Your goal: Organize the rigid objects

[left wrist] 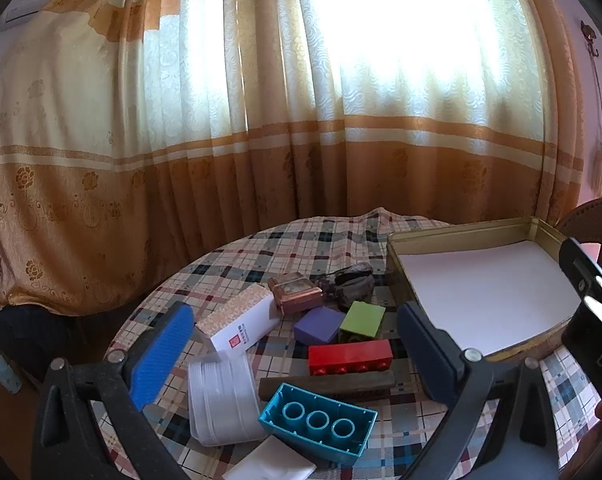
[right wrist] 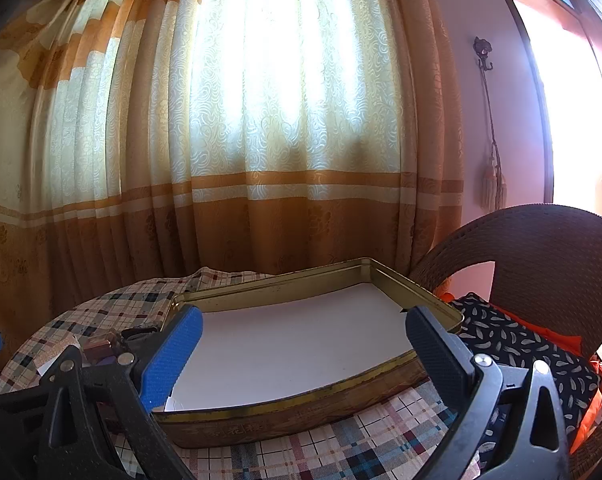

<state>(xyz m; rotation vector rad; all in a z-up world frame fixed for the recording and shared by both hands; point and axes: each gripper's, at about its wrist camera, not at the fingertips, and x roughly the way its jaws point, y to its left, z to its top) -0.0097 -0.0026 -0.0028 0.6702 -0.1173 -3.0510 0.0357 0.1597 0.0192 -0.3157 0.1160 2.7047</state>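
Note:
Rigid objects lie on the plaid tablecloth in the left wrist view: a teal brick [left wrist: 319, 424] upside down, a red brick [left wrist: 349, 356], a dark wooden bar [left wrist: 327, 385], a purple block [left wrist: 318, 324], a green block [left wrist: 363, 319], a white box [left wrist: 241, 322], a copper clock [left wrist: 295, 292], a dark stone [left wrist: 347, 285] and a stack of clear lids [left wrist: 223, 398]. My left gripper [left wrist: 293, 336] is open above them, empty. A gold tin [left wrist: 441, 236] lined with white paper stands to the right. My right gripper [right wrist: 303, 332] is open and empty over the tin [right wrist: 301, 412].
A white paper [left wrist: 271, 462] lies at the table's front edge. A wicker chair [right wrist: 541, 248] with dark and orange cushions stands right of the table. A gold curtain [left wrist: 221, 160] hangs close behind the round table.

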